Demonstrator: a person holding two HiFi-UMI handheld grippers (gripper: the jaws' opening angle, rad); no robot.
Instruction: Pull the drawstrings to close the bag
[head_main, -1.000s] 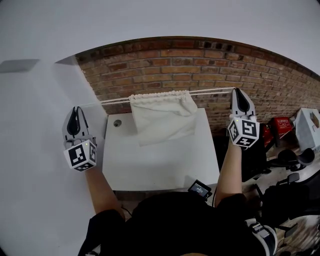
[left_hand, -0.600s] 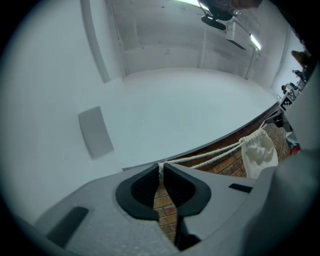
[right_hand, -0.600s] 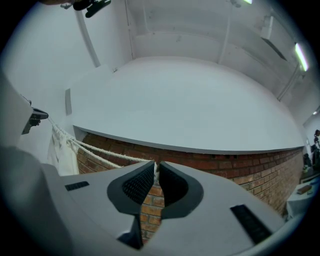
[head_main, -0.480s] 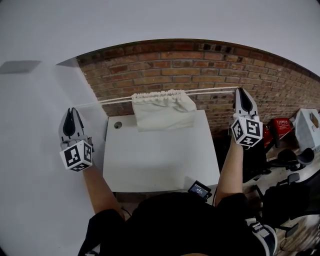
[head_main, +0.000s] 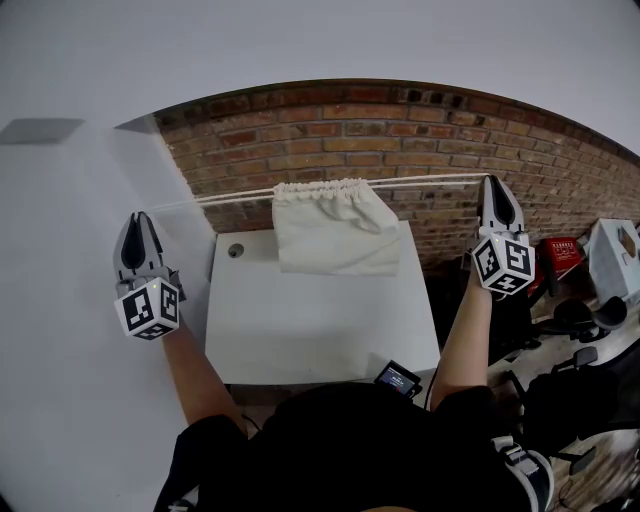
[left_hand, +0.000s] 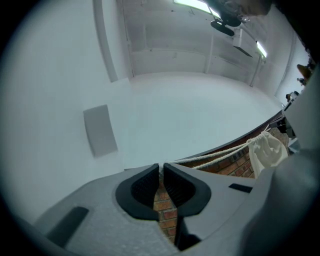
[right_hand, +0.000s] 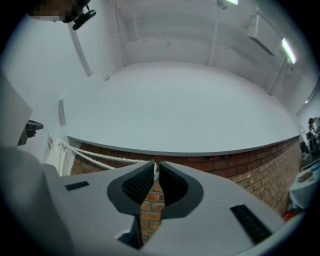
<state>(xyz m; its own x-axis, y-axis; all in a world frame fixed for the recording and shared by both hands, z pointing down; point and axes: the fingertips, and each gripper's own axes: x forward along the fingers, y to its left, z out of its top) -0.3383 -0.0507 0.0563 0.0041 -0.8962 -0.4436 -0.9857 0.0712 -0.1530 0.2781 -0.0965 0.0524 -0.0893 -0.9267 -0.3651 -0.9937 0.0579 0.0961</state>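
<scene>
Left hand-held gripper (head_main: 137, 218) and right hand-held gripper (head_main: 498, 184) each clamp a drawstring (head_main: 430, 182); I pull evenly outward, bag (head_main: 335, 235) centred between them.

Your bag (head_main: 335, 232): soft matt cloth, wrinkled; its drawstrings (head_main: 430, 181): twisted rope, rough fibre. Your left gripper (left_hand: 161, 167) and right gripper (right_hand: 155, 165): matt grey plastic, finely grained; pads (left_hand: 144, 189) dark, ribbed. Your table (head_main: 320, 330): smooth matt white. Wall (head_main: 400, 130): rough brick.
</scene>
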